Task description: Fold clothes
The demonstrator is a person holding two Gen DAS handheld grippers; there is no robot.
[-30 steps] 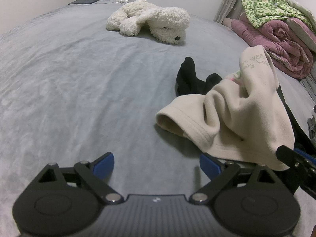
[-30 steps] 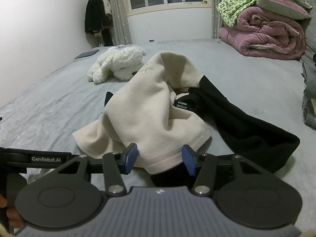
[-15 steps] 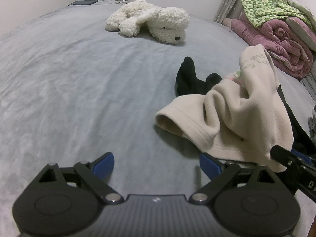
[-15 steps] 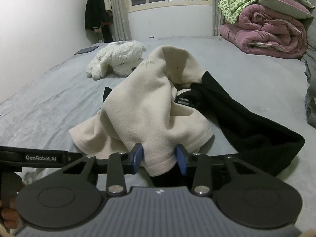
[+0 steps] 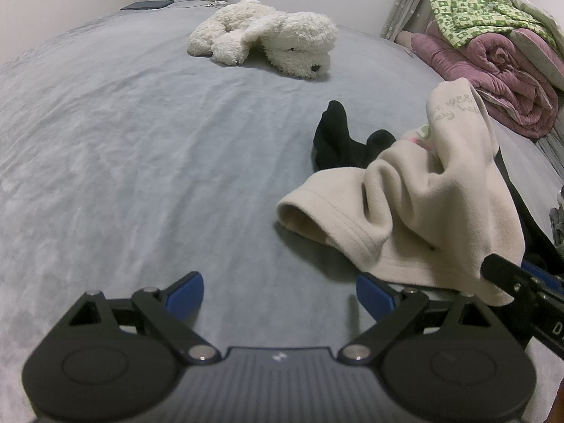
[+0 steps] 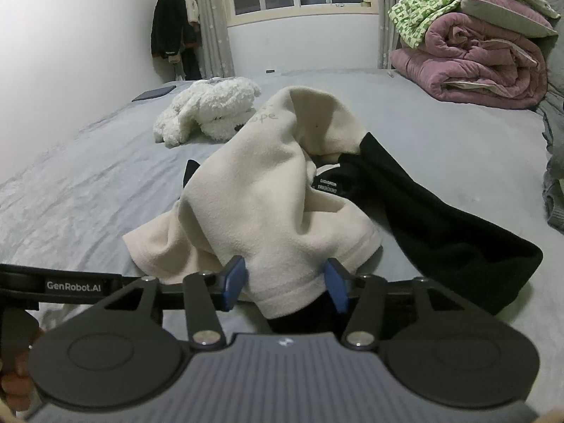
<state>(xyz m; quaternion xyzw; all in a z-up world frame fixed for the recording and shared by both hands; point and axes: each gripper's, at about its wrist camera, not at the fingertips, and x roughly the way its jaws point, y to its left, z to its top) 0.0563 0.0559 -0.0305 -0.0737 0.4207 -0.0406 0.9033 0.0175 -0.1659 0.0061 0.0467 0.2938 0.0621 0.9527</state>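
A crumpled cream fleece garment (image 6: 268,194) lies heaped on the grey bed sheet (image 5: 123,141), over a black garment (image 6: 440,222) that spreads to the right. My right gripper (image 6: 284,275) has the cream hem between its blue pads, and its jaws are opening, so the pads no longer squeeze the cloth. In the left wrist view the cream garment (image 5: 423,204) sits at the right, with black cloth (image 5: 338,141) showing behind it. My left gripper (image 5: 278,282) stands wide open over bare sheet, its right finger beside the cream hem. The right gripper's tip (image 5: 521,282) pokes in from the right.
A white plush dog (image 5: 268,35) lies at the far middle of the bed. Rolled pink and green quilts (image 6: 476,53) are stacked at the back right. A dark flat slab (image 5: 148,4) lies at the far left, grey cloth (image 6: 553,190) at the right edge.
The right jaws narrowed onto the cream hem half a second ago and have spread apart again. The left gripper has kept still and open.
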